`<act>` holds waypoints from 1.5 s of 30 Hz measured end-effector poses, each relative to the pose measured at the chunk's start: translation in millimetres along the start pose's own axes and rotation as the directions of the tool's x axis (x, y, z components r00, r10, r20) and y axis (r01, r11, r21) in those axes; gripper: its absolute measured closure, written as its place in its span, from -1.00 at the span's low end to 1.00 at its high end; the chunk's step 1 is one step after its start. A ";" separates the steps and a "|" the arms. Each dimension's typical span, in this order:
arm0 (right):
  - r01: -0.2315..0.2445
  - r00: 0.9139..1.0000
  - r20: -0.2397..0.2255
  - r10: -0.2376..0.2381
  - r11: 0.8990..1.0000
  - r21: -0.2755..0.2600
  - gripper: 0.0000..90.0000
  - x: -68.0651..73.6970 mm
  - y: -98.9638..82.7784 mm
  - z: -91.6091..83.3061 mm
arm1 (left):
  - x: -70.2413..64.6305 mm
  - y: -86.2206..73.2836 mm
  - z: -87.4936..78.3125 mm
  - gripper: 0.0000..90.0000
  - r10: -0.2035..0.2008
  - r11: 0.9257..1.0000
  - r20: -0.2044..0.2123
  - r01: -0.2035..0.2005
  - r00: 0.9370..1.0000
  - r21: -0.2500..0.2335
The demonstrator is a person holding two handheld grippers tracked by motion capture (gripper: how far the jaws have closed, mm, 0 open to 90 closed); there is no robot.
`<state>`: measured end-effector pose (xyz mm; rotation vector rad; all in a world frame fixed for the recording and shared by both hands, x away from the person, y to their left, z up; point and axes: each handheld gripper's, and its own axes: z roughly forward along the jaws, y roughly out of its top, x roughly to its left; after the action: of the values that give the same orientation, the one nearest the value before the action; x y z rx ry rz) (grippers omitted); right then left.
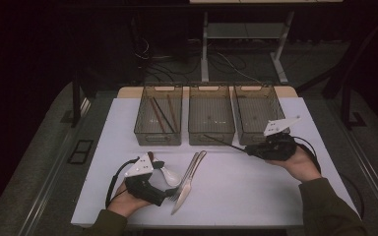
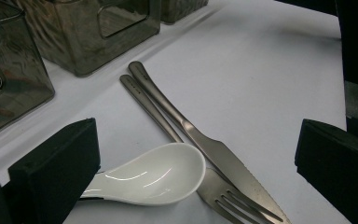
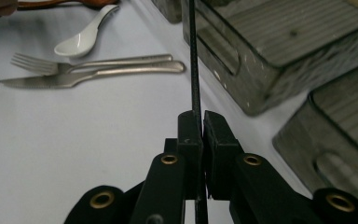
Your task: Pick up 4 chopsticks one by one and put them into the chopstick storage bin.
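On the left side of the white table (image 1: 256,189), the left gripper (image 1: 170,192) rests low near the front edge, held in the person's left hand (image 1: 123,202); its jaws stand wide apart with nothing pressed between them. From the left gripper view, a white ceramic spoon (image 2: 154,176) lies between those jaws, its handle running behind the left pad, not clamped. Just beside the spoon, a fork (image 1: 186,178) and a knife (image 1: 189,186) lie side by side on the table, handles pointing toward the bins; the spoon's bowl touches or overlaps the fork near its tines. Behind the cutlery, 3 smoked see-through bins sit in a row: the left bin (image 1: 158,136) holds several chopsticks, brown and dark; the middle bin (image 1: 211,137) and the right bin (image 1: 250,137) look bare apart from small specks. At the right, the right gripper (image 1: 248,149) is held above the table in front of the right bin by the person's right hand (image 1: 301,164). Its jaws are together, clamped on 1 black chopstick (image 1: 221,142). The chopstick sticks out leftward from the pads, its free end reaching in front of the middle bin, clear of the table.
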<state>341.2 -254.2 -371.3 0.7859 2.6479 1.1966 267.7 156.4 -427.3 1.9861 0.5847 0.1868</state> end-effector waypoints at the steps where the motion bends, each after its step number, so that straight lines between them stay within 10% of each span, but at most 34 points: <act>1: 0.003 1.000 0.001 -0.003 1.000 0.001 0.91 0.9 5.2 1.3 | 0.1 0.0 -0.1 -1.00 0.000 1.000 0.000 0.000 1.000 0.000; 19: -0.033 0.993 0.110 0.031 0.999 0.022 0.91 2.1 95.8 46.1 | -0.8 0.4 -0.5 -1.00 -0.005 1.000 0.005 0.005 1.000 -0.014; 45: -0.126 0.979 0.163 0.121 0.992 0.020 0.90 2.2 178.3 140.7 | -1.3 0.3 -1.0 -1.00 0.000 1.000 0.012 0.000 1.000 -0.018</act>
<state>456.8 -62.0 -336.1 1.0198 2.5240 1.0717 266.2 156.4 -426.4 1.9684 0.5740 0.1795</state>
